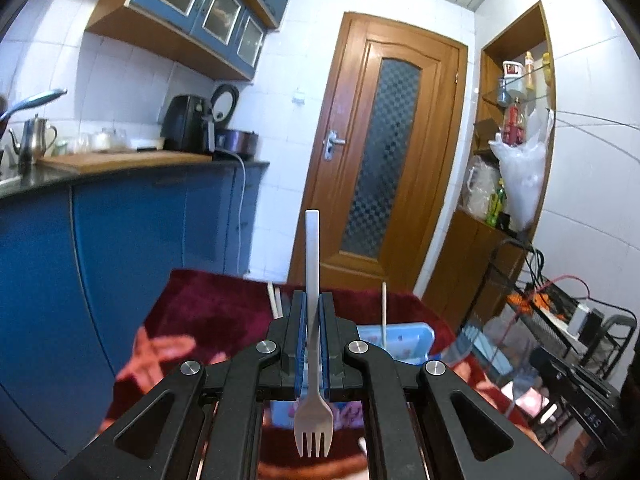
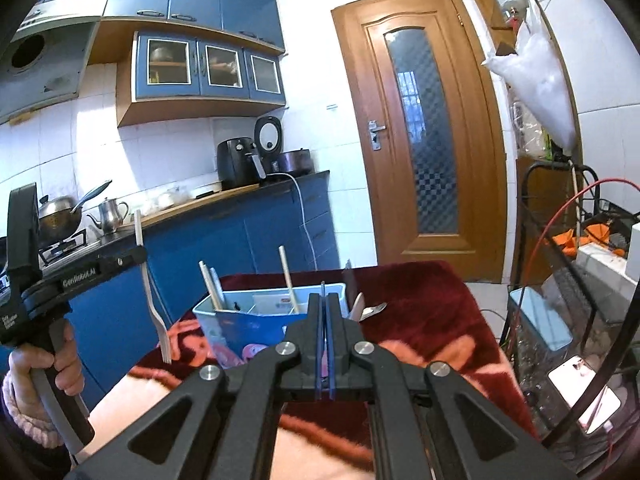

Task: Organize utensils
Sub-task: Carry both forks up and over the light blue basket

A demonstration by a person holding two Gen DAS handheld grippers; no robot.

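Note:
My left gripper is shut on a white plastic fork, handle up, tines down toward the camera. It is held in the air above the table; the right wrist view shows the fork hanging from that gripper at the left. A light blue utensil organizer box stands on the red blanket, with several chopsticks upright in its compartments; the box also shows in the left wrist view. My right gripper is shut and empty, just in front of the box. Spoons lie right of the box.
Blue kitchen cabinets and a counter with an air fryer, kettle and pots run along the left. A wooden door is behind the table. A metal rack with cables and boxes stands at the right.

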